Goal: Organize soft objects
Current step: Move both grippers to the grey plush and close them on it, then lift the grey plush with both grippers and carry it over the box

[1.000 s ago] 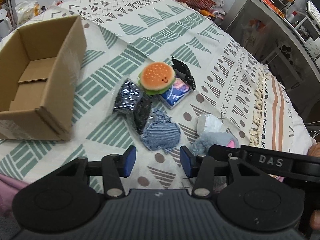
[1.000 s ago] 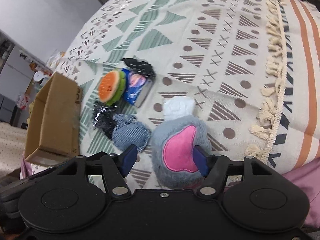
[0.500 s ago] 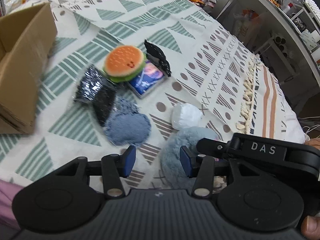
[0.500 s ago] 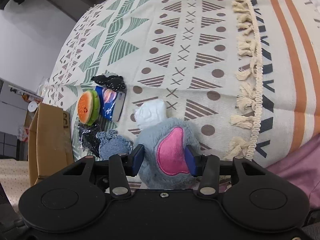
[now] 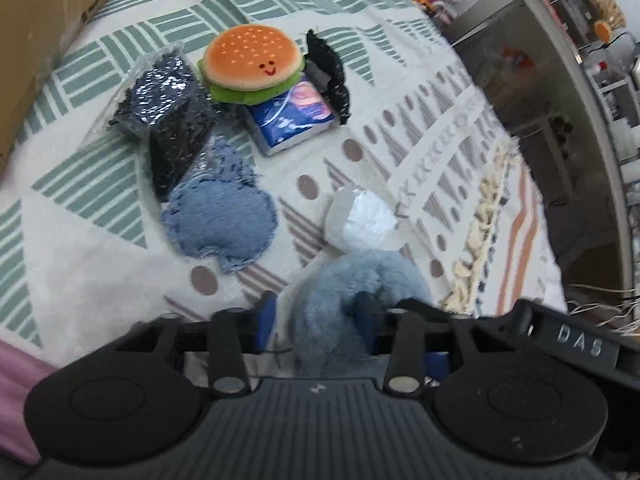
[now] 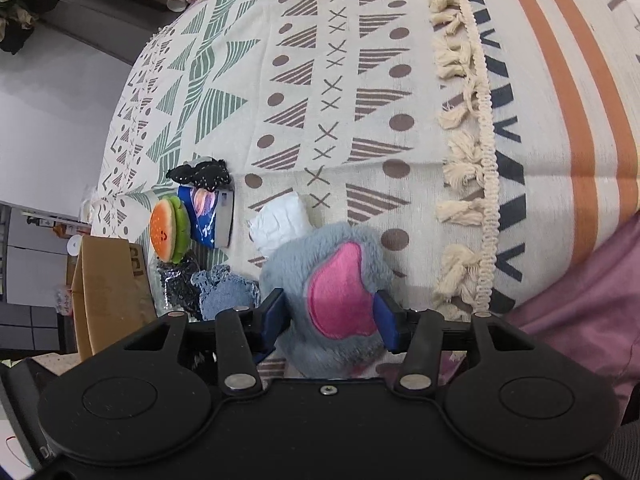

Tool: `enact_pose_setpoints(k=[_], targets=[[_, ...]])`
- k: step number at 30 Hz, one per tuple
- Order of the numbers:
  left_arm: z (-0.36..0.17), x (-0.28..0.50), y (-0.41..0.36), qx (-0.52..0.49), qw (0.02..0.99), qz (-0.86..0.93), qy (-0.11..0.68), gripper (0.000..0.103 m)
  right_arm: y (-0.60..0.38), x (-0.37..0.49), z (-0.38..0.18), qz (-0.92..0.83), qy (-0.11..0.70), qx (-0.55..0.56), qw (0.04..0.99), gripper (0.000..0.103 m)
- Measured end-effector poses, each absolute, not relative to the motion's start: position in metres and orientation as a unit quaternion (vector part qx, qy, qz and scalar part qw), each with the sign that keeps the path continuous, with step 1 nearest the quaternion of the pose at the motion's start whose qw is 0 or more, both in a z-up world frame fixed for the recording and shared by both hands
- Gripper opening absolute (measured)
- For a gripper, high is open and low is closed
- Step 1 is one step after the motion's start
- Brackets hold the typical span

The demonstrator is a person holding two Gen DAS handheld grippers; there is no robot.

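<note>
A grey plush toy (image 6: 332,280) with a pink patch sits near the front of the patterned cloth, and my right gripper (image 6: 330,316) is shut on it. In the left wrist view the same plush (image 5: 352,280) lies between the fingers of my left gripper (image 5: 316,320), which is open with a gap on its left side. Beyond lie a white crumpled packet (image 5: 360,220), a denim patch (image 5: 220,220), black sequin packets (image 5: 168,108), a burger plush (image 5: 252,60), a blue tissue pack (image 5: 292,120) and a black dotted cloth (image 5: 328,72).
An open cardboard box (image 5: 40,20) stands at the far left, beside the sequin packets. The cloth's tasselled fringe (image 5: 480,220) runs along the right. Metal shelving (image 5: 580,80) stands past the bed's edge. Purple fabric (image 6: 580,280) lies at the near right.
My right gripper has closed its fingers onto the grey plush and rolled. My left gripper has moved forward and right until the plush sits between its open fingers.
</note>
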State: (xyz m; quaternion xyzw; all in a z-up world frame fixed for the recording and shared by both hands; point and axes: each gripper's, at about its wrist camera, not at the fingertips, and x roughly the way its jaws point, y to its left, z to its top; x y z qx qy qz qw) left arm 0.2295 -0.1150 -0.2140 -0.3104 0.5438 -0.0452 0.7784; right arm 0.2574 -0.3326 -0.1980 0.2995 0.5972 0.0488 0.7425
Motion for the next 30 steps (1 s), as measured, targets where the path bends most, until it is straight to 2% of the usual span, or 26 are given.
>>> enact_pose_setpoints(k=[3,6,9,14,30], targets=[[-0.212,0.230,-0.115,-0.319,0.776,-0.051,0.542,0.020,-0.331,0.256,-0.197,0.049,0.601,0.290,0.743,0.049],[-0.210,0.231,-0.115,-0.320,0.776,-0.050,0.540,0.016,-0.328,0.258,-0.200,0.044,0.607,0.286,0.740,0.049],[-0.201,0.231,-0.114,-0.314,0.788,-0.051,0.526,0.013,-0.327,0.258,-0.200,0.039,0.607,0.281,0.742,0.036],[-0.177,0.229,-0.113,-0.297,0.811,-0.054,0.501,0.013,-0.326,0.254,-0.189,0.065,0.577,0.292,0.760,0.032],[-0.117,0.214,-0.084,-0.266,0.855,-0.055,0.442,0.013,-0.306,0.246,-0.147,0.175,0.483,0.281,0.811,0.032]])
